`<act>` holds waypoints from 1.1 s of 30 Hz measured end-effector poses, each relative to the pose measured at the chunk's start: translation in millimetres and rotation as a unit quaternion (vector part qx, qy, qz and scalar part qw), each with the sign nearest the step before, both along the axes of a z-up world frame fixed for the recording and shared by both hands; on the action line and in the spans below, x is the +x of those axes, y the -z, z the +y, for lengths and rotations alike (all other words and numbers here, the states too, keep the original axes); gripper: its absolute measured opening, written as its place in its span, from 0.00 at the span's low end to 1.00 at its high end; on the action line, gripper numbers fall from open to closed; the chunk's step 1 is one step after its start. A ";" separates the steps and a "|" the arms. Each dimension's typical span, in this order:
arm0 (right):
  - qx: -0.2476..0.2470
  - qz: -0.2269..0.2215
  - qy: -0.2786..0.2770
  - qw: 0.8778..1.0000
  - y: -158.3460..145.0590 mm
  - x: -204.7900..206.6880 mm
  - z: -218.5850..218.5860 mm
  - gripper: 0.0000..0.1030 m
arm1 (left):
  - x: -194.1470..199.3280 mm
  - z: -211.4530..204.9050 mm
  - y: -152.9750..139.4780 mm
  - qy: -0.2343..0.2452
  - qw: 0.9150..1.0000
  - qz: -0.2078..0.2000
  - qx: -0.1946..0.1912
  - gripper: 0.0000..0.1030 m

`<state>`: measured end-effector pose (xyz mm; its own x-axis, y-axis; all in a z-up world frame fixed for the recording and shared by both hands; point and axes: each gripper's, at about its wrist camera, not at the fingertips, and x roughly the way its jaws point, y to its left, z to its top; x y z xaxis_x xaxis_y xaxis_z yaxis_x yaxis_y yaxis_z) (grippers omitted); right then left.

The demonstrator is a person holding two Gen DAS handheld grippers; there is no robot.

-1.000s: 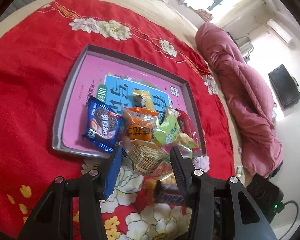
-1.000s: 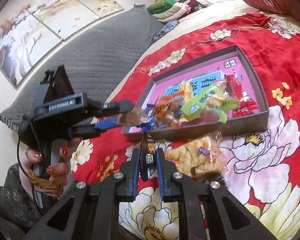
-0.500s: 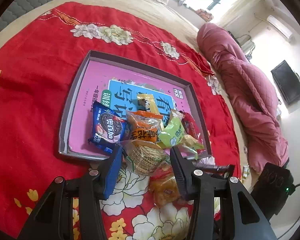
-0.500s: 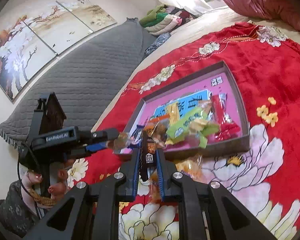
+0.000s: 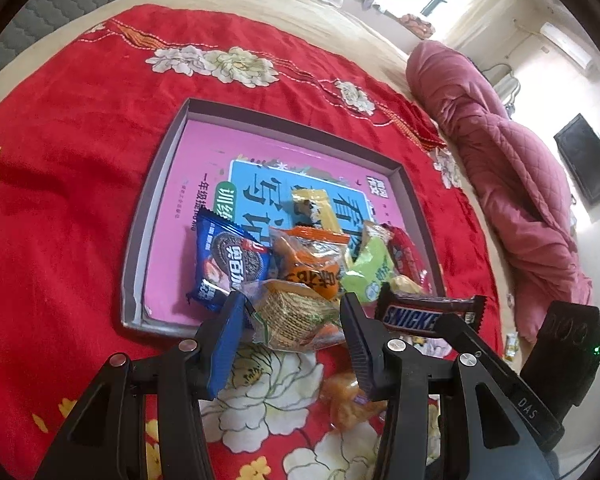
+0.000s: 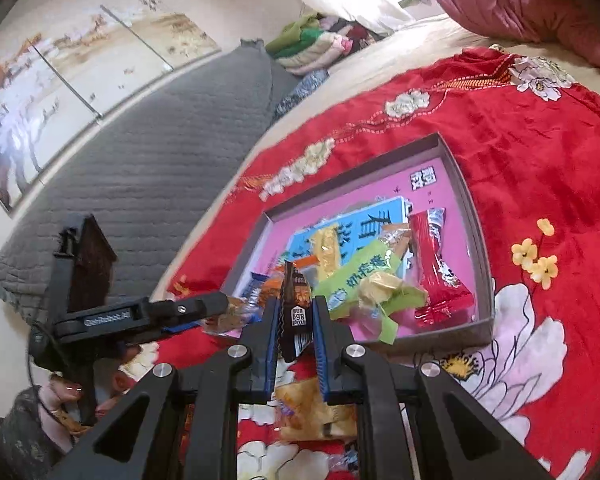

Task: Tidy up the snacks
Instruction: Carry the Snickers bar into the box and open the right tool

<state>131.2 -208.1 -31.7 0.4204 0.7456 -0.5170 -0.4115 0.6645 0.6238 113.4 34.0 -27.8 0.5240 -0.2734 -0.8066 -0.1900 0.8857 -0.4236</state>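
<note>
Bed under a red floral blanket, with a pink quilt bunched at its far side. On the blanket, a shallow grey box with a pink printed bottom, its near end crowded with snacks: blue cookie pack, orange pack, green pack, red pack, yellow pack further in. Outside the box, on the blanket just before its near wall, a clear bag of orange puffs.

Left gripper held over the box's near wall, jaws apart about halfway and clamped on a clear pack of square crackers; pack hanging at the box edge, partly over the blue cookie pack. Person's hand around that gripper's handle in the right wrist view.

Right gripper just beside the left one, jaws drawn together on a Snickers bar; bar gripped edgewise, raised above the blanket near the box's near corner, next to the green pack.
</note>
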 end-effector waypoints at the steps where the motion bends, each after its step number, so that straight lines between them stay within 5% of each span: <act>1: -0.004 0.003 -0.006 1.000 2.8 2.8 3.9 0.15 | 1.6 -0.4 1.4 0.001 1.000 0.001 0.004 0.49; 16: -0.059 0.007 0.028 0.998 18.5 18.9 10.7 0.17 | 15.7 -0.5 9.0 -0.006 0.999 -0.002 0.054 0.49; 33: -0.100 -0.019 0.057 0.993 14.4 18.7 5.5 0.19 | 15.7 2.5 13.0 -0.009 0.998 0.003 0.056 0.50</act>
<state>149.9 -202.6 -46.1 0.5181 0.5752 -0.6330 -0.3466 0.8178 0.4595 129.1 36.5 -40.9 0.5225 -0.1712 -0.8353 -0.2094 0.9238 -0.3204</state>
